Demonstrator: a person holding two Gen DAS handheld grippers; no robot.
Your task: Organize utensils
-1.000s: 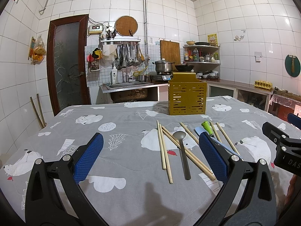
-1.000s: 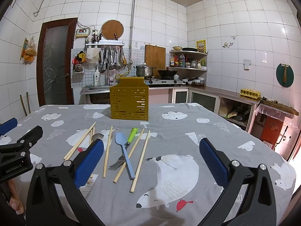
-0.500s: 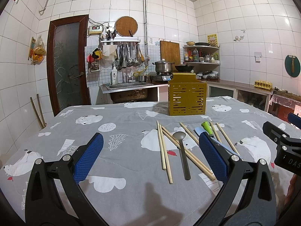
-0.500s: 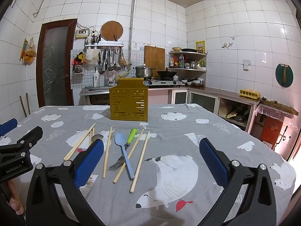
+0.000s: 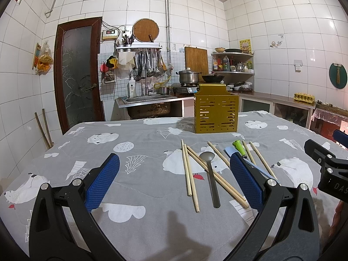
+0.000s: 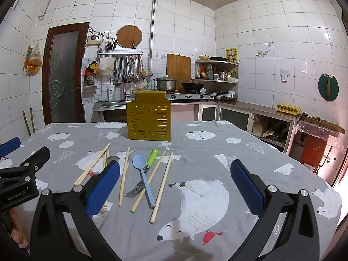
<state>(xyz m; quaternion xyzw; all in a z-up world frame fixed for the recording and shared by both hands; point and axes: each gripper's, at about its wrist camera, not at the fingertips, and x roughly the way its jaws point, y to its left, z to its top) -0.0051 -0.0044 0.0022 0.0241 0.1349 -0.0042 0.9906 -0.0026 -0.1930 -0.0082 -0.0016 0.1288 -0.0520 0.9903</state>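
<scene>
Nothing moved since earlier frames. Left gripper (image 5: 174,180) and right gripper (image 6: 175,182) both wide open, holding nothing. Chopsticks (image 6: 161,183), blue spoon (image 6: 142,175), fork (image 6: 136,188) lie mid-frame before yellow utensil holder (image 6: 149,121).

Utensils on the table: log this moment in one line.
left gripper open, empty | right gripper open, empty | chopsticks, spoons, fork loose on table | yellow holder upright behind

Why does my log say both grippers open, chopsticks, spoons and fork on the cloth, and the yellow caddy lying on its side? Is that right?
One error: the yellow caddy stands upright behind the utensils, as the right wrist view shows. The rest holds: left gripper and right gripper are open, and the chopsticks, spoons and fork lie on the cloth.
</scene>
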